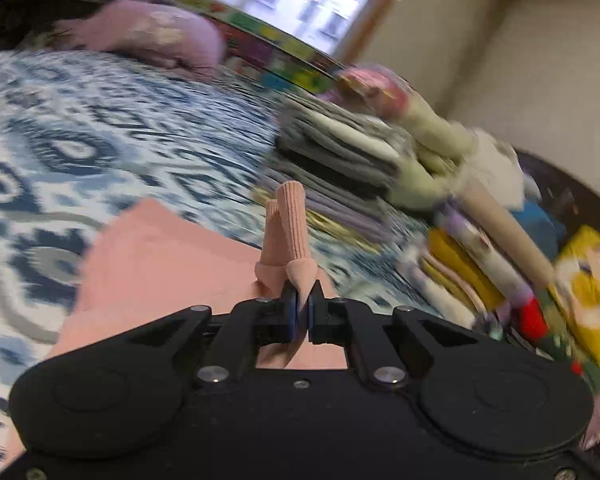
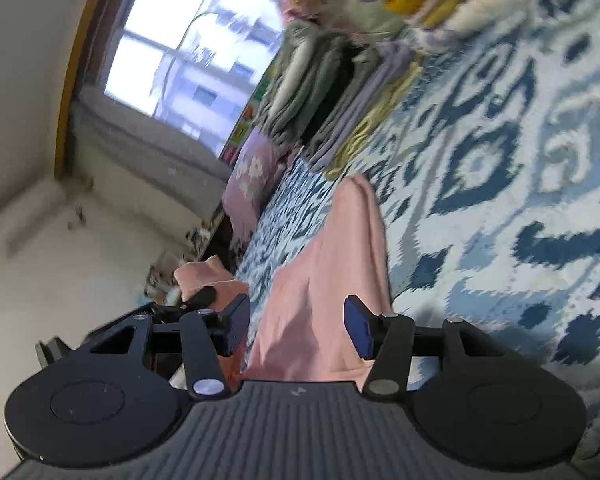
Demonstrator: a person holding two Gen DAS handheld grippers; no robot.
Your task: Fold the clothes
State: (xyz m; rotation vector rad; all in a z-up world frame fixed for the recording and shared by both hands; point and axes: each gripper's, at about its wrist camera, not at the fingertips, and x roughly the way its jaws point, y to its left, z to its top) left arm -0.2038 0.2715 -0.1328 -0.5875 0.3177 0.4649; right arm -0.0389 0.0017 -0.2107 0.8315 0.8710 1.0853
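Note:
A salmon-pink garment (image 1: 156, 264) lies on the blue-and-white patterned bedspread (image 1: 80, 132). My left gripper (image 1: 301, 304) is shut on a ribbed pink cuff of it (image 1: 288, 232), which sticks up above the jaws. In the right wrist view the same pink garment (image 2: 332, 272) hangs and drapes between the fingers of my right gripper (image 2: 300, 328), which is open with its jaws wide apart. The left gripper's black body also shows in the right wrist view (image 2: 196, 300), holding pink cloth at the left.
Stacks of folded clothes (image 1: 340, 156) in grey, lilac, yellow and cream line the bed's far side (image 2: 332, 80). A pink floral cushion (image 1: 156, 36) lies near a colourful bed edge. A window (image 2: 188, 48) and pale walls are beyond.

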